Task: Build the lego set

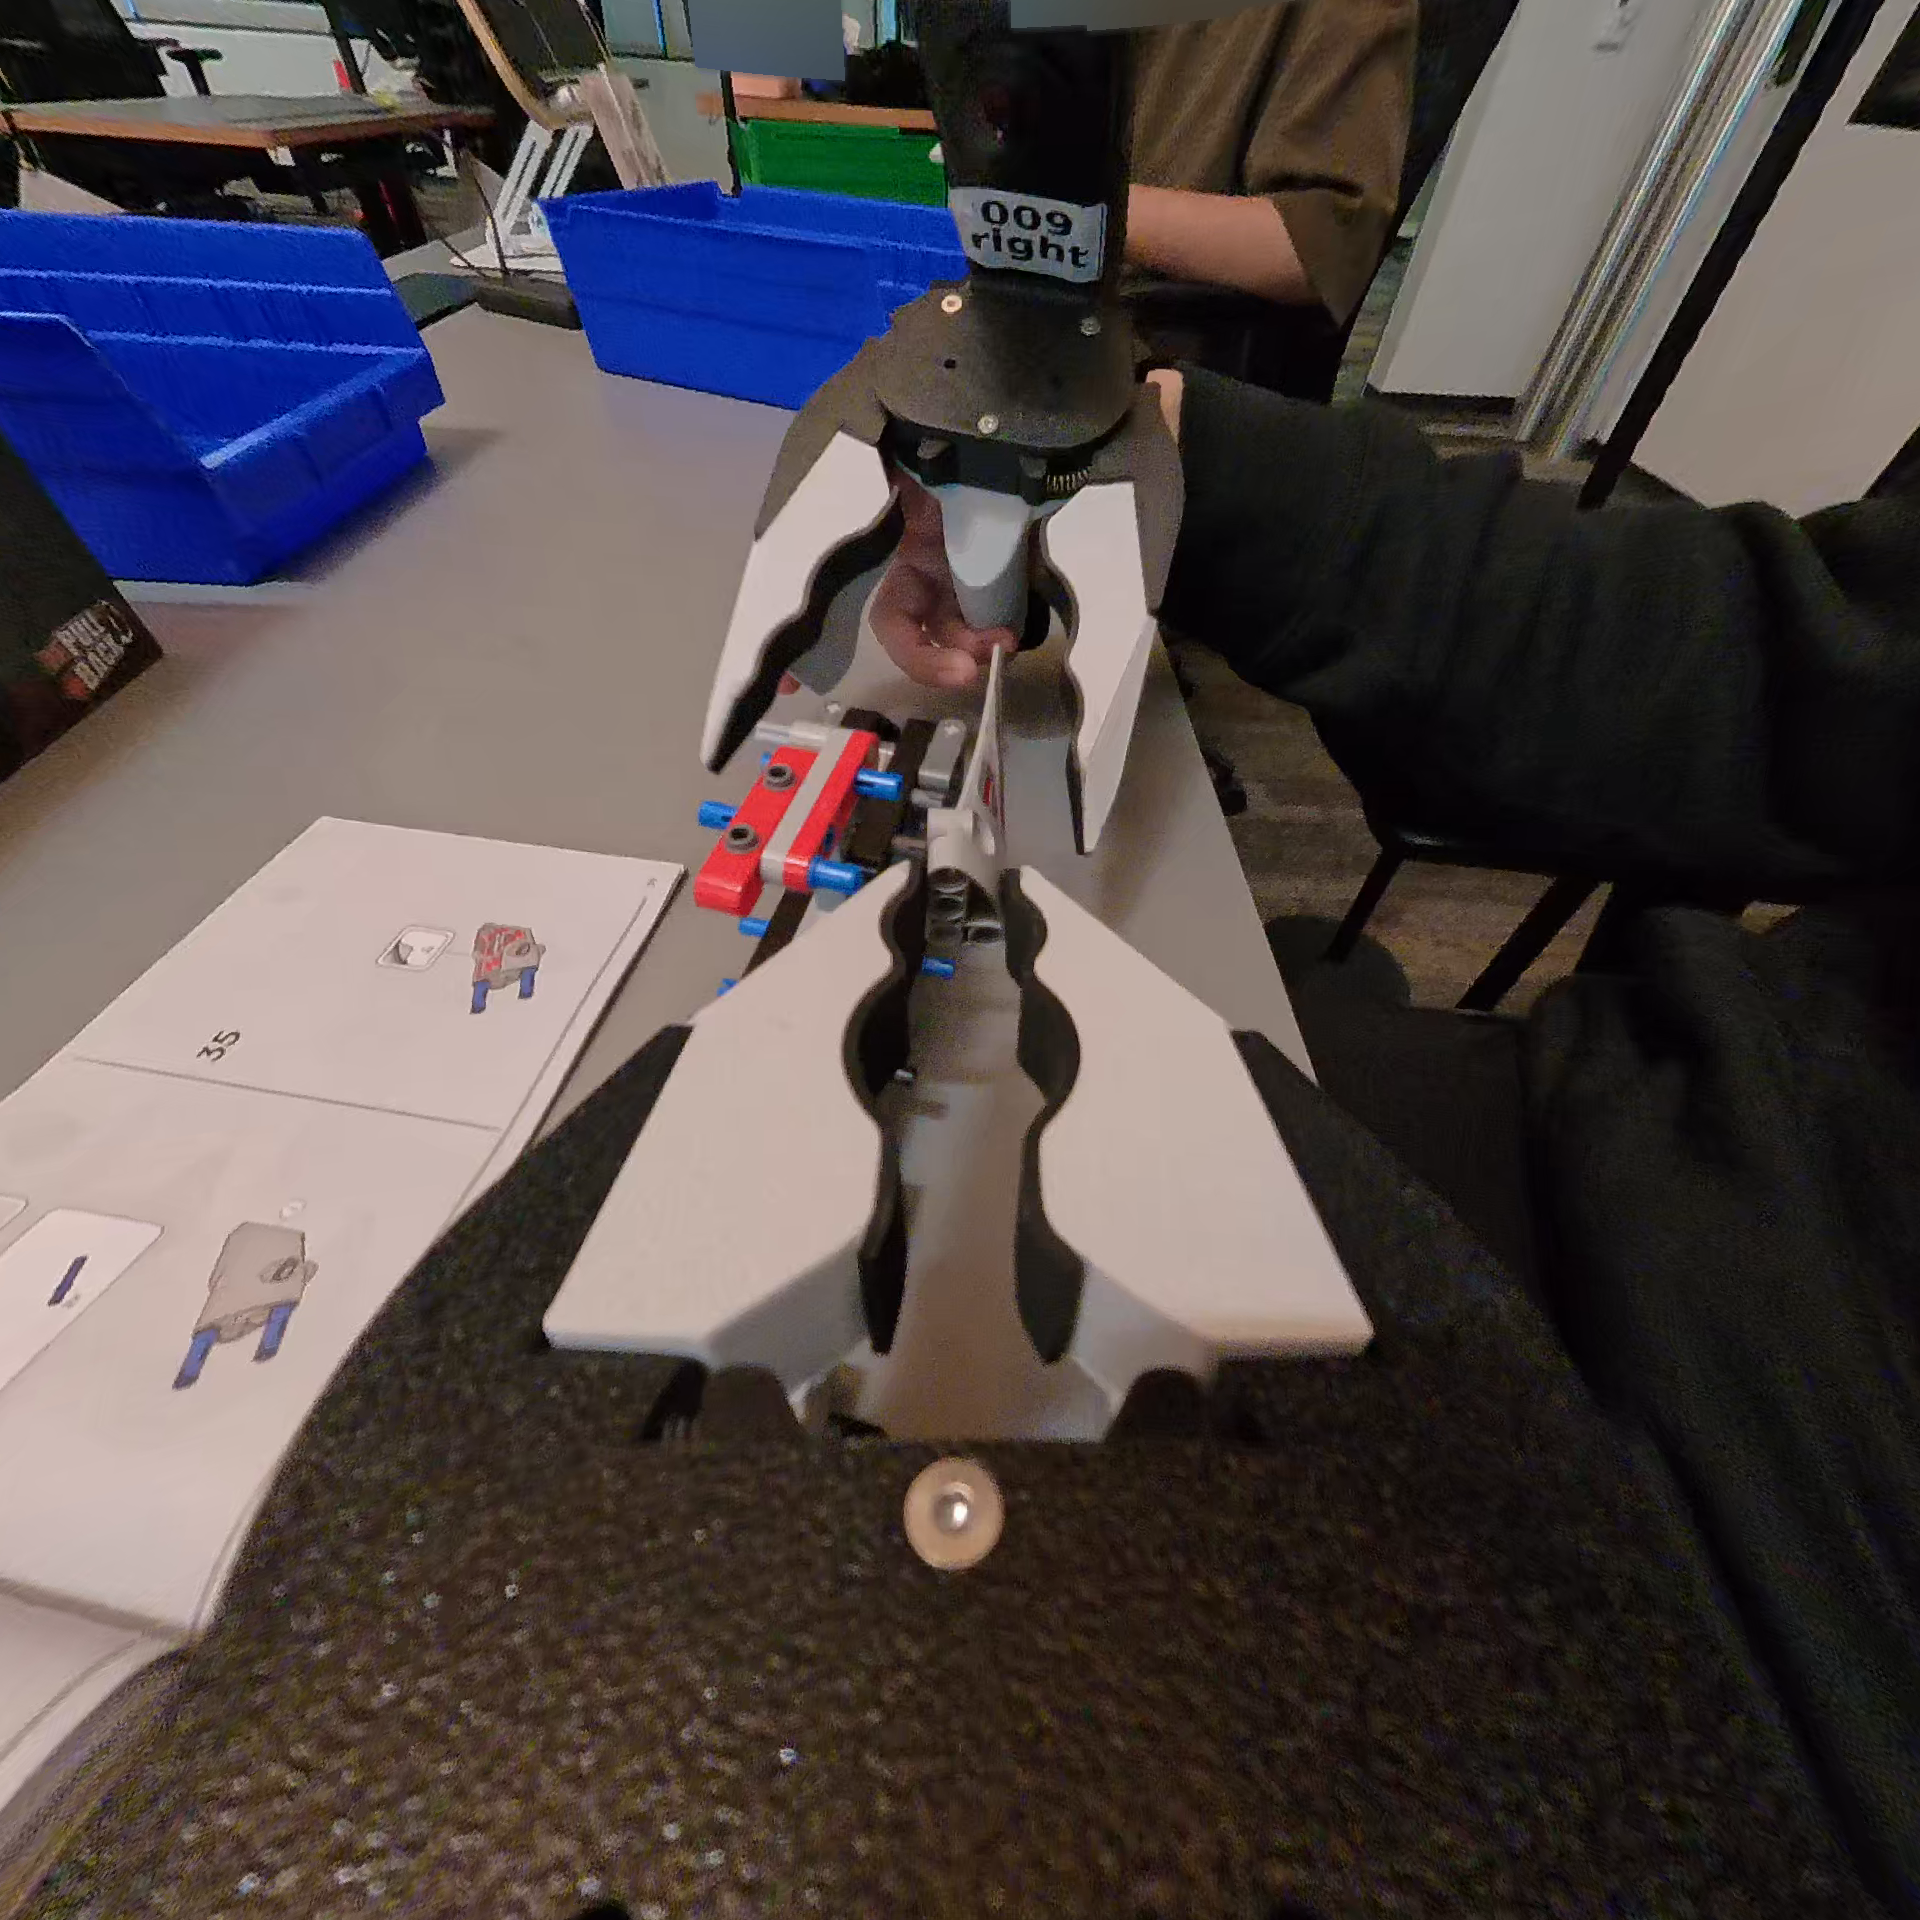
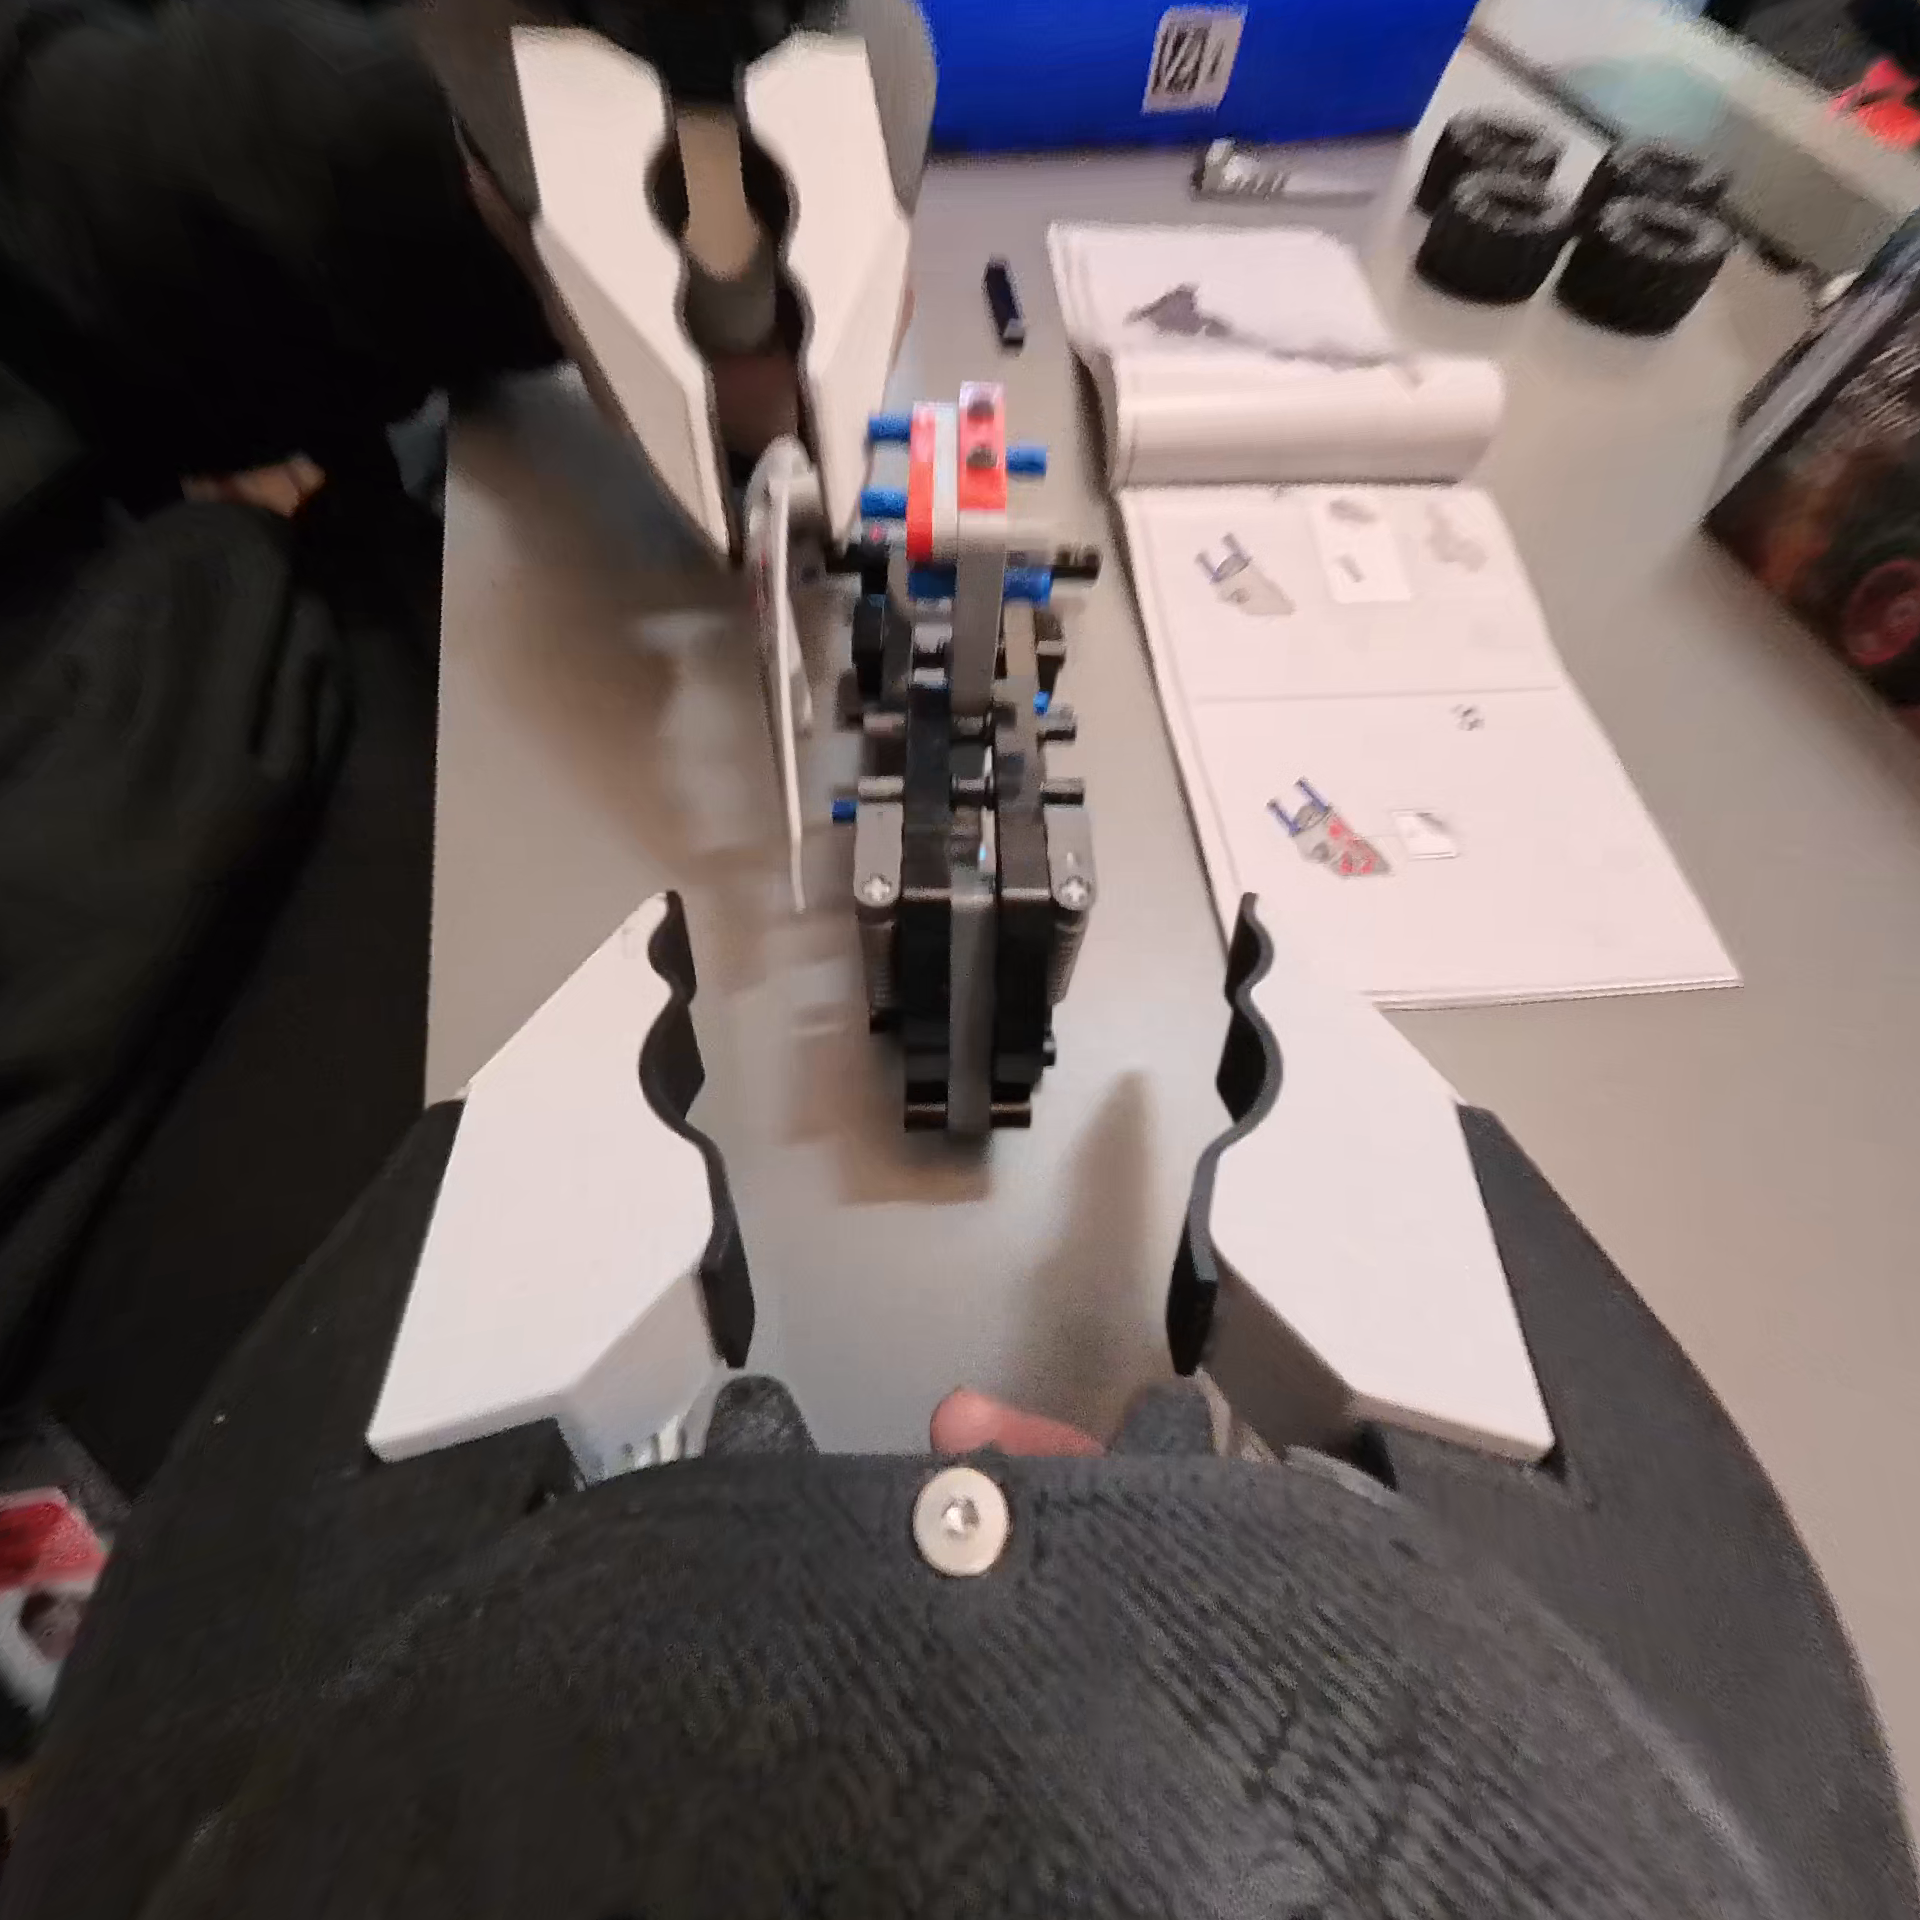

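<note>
Fingers (image 1: 790,1039) of the left gripper (image 1: 961,904) pinch a white panel against the Lego model (image 2: 966,831) on the grey table (image 2: 582,623), seemingly steadying it, while the right gripper (image 2: 956,914) waits spread wide, empty, beside the open instruction booklet (image 2: 1403,748)

- Left gripper (image 1: 961,883) — jaws drawn close together, only a narrow gap between them, pinched on the lego model (image 1: 961,904) at their tips.
- Right gripper (image 2: 961,914) — jaws spread wide, nothing between them; it faces the left gripper head-on and sits just above it.
- A hand (image 1: 930,623) grips the right gripper's handle; a black sleeve (image 1: 1455,644) covers the forearm.
</note>
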`<state>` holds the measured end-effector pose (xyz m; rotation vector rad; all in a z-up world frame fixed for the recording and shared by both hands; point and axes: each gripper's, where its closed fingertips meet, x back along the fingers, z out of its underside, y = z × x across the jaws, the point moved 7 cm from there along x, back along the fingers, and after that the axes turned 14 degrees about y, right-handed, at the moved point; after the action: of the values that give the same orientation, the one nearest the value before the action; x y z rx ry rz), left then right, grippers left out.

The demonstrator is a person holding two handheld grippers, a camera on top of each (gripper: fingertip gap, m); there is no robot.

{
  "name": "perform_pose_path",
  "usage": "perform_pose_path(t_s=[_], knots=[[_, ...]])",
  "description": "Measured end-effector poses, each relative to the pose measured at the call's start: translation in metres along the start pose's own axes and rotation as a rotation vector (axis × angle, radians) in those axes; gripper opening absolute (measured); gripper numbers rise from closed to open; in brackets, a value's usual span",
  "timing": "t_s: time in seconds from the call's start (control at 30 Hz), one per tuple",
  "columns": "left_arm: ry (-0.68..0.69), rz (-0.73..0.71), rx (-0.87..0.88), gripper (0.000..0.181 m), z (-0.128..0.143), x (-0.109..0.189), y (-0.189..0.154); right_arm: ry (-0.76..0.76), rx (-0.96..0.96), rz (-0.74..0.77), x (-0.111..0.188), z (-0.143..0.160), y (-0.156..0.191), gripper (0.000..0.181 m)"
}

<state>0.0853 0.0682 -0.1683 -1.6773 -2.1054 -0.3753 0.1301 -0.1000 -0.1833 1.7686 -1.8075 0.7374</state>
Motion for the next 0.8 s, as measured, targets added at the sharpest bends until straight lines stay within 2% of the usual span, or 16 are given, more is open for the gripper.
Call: perform_pose_path(t_s=[0.13,0.43,0.63,0.8], knots=[[0.015,0.016,-0.026,0.012,-0.007,-0.008,0.003,-0.151,-0.065,-0.046,0.006,-0.014,-0.002,0.094],[0.063,0.013,-0.098,0.011,-0.002,-0.016,0.008,-0.052,-0.033,-0.053,-0.014,-0.017,-0.004,0.089],[0.055,0.007,-0.09,0.011,-0.002,-0.016,0.013,-0.027,0.014,-0.046,-0.019,-0.019,-0.003,0.055],[0.068,-0.006,-0.078,0.012,-0.001,-0.016,0.012,-0.023,0.024,-0.037,-0.019,-0.019,-0.003,0.053]])
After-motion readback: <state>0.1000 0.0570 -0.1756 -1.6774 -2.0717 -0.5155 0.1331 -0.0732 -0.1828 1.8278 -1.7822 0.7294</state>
